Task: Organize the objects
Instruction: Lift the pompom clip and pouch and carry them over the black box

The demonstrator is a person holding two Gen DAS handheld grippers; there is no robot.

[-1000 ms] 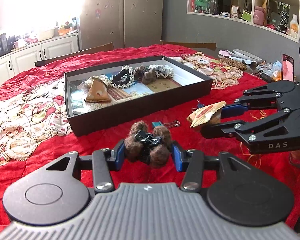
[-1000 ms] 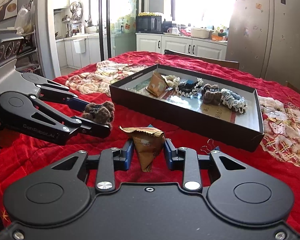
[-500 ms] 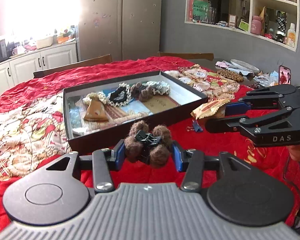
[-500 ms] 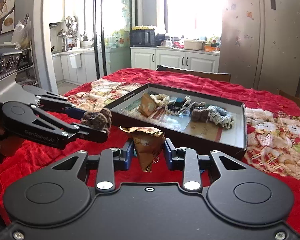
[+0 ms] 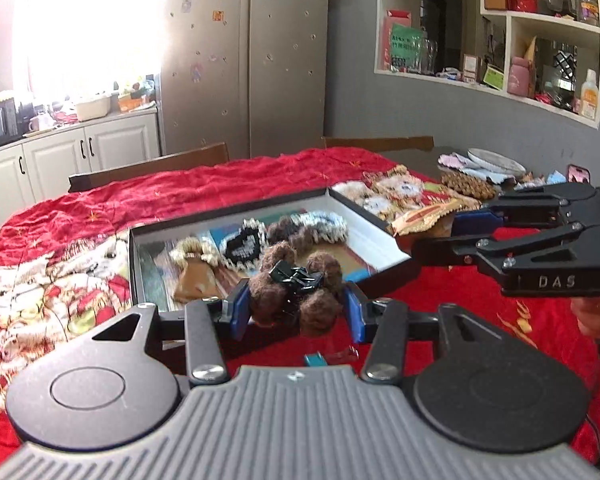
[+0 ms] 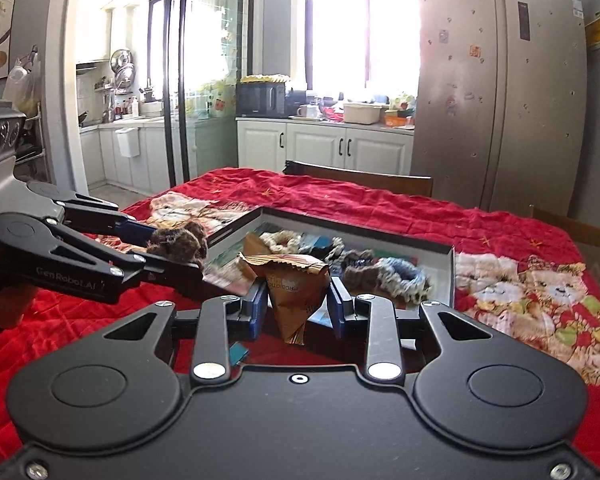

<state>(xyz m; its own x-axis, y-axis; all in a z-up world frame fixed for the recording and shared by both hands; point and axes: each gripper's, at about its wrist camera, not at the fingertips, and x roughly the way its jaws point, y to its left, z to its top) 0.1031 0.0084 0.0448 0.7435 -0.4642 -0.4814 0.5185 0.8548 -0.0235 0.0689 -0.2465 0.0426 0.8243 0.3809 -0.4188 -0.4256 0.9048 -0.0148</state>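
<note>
My left gripper point(image 5: 296, 310) is shut on a brown pom-pom hair clip point(image 5: 294, 290) and holds it above the near edge of the black box point(image 5: 384, 224). It also shows in the right wrist view point(image 6: 180, 254), with the clip point(image 6: 178, 242). My right gripper point(image 6: 298, 306) is shut on a brown triangular snack packet point(image 6: 296, 284), over the box's near edge point(image 6: 452, 272). In the left wrist view the right gripper point(image 5: 440, 230) holds the packet point(image 5: 422, 216) by the box's right corner. The box holds scrunchies point(image 5: 324, 222), another packet point(image 5: 194, 278) and a brown hair clip.
A red quilt point(image 5: 180, 196) with bear patches covers the table. A blue binder clip point(image 5: 314, 358) lies on it under my left gripper. Plates, beads and a phone point(image 5: 578, 174) sit at the far right. Chairs point(image 6: 360, 178) stand behind the table.
Both grippers have risen and moved forward toward the box, carrying the hair clip and the packet. The binder clip now lies below and behind my left gripper's fingertips.
</note>
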